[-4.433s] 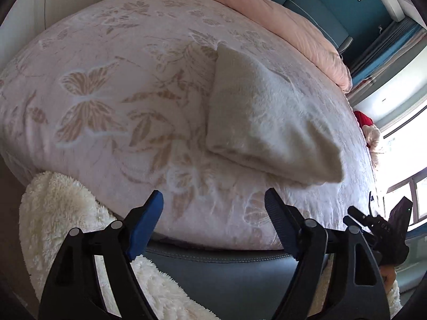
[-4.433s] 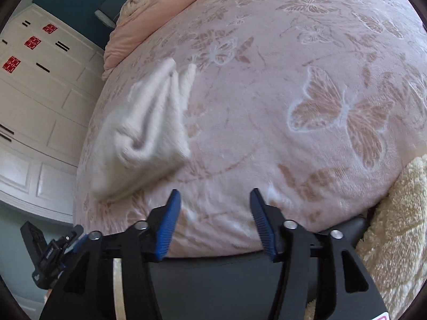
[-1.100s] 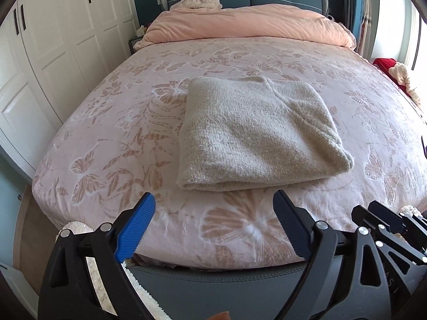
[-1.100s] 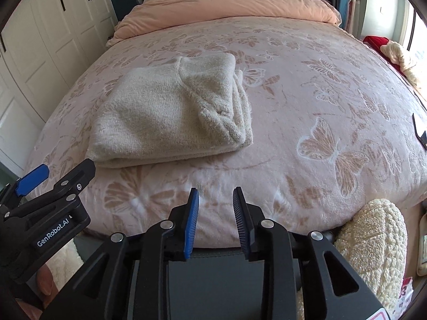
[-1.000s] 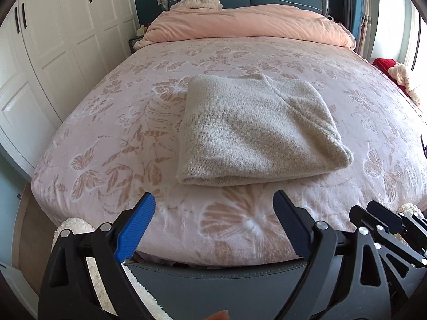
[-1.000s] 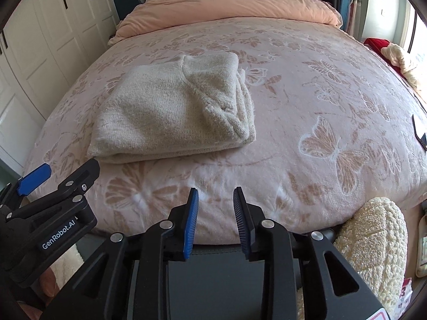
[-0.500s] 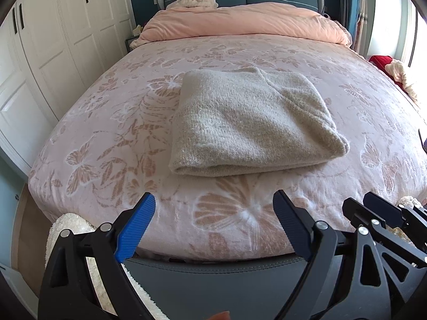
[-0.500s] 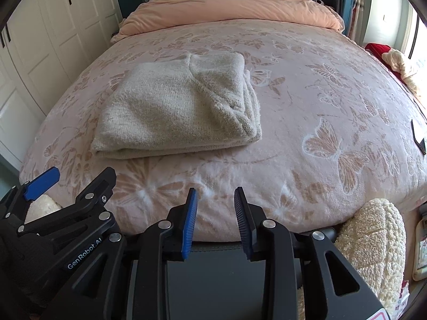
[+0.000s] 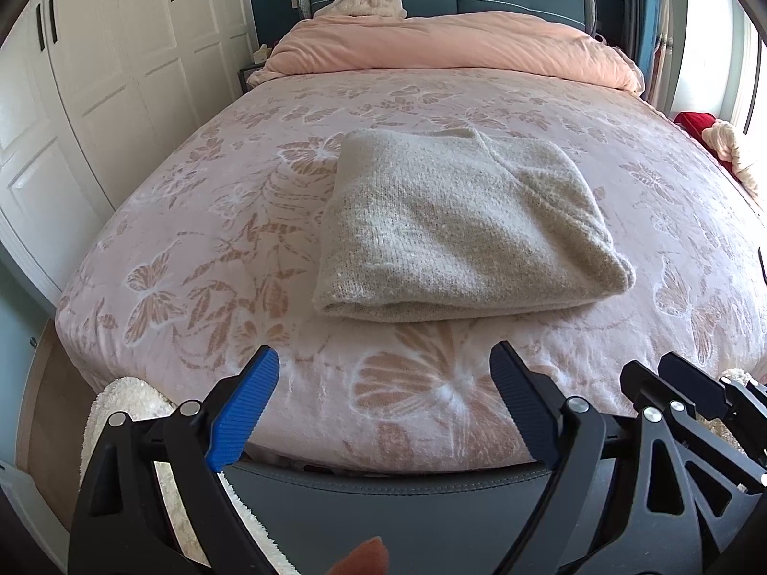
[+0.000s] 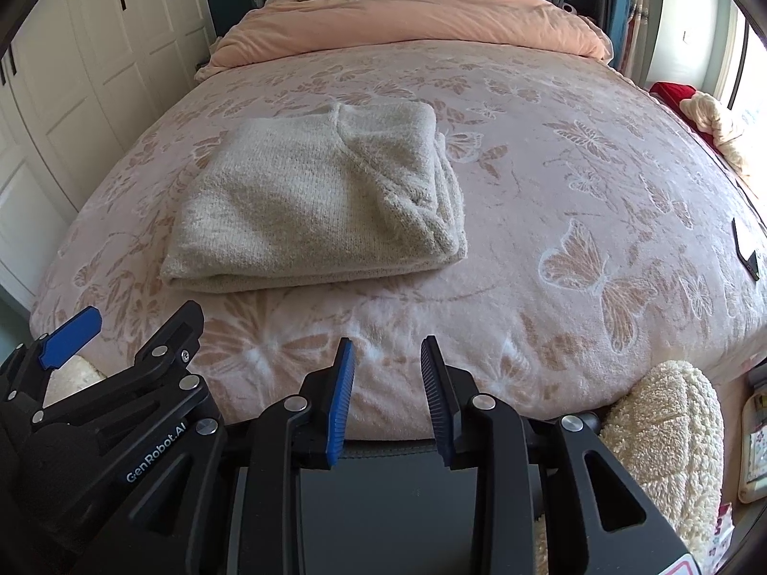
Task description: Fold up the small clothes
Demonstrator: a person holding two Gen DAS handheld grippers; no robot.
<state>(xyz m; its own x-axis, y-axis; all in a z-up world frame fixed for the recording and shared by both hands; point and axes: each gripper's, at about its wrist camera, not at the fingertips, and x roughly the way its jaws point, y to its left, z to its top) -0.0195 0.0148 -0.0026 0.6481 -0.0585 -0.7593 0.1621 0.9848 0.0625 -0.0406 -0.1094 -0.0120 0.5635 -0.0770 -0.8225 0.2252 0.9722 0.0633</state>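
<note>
A cream knitted sweater (image 9: pixel 460 230) lies folded in a neat rectangle on the pink butterfly-patterned bed (image 9: pixel 191 249). It also shows in the right wrist view (image 10: pixel 316 201), left of centre. My left gripper (image 9: pixel 383 402) is wide open and empty, held at the foot of the bed, short of the sweater. My right gripper (image 10: pixel 388 393) is open with a narrow gap and empty, also at the foot of the bed. The left gripper's body shows at the lower left of the right wrist view (image 10: pixel 115 383).
A rolled pink duvet (image 9: pixel 450 48) lies at the headboard end. White wardrobe doors (image 9: pixel 96 72) stand along the left. A fluffy cream rug or cushion (image 10: pixel 671 431) sits by the bed's foot at right. A dark flat object (image 10: pixel 745 249) lies at the bed's right edge.
Both grippers have drawn back slightly and risen, so the sweater sits a little lower and nearer in view. The sweater has not moved. The right gripper's gap stays narrow.
</note>
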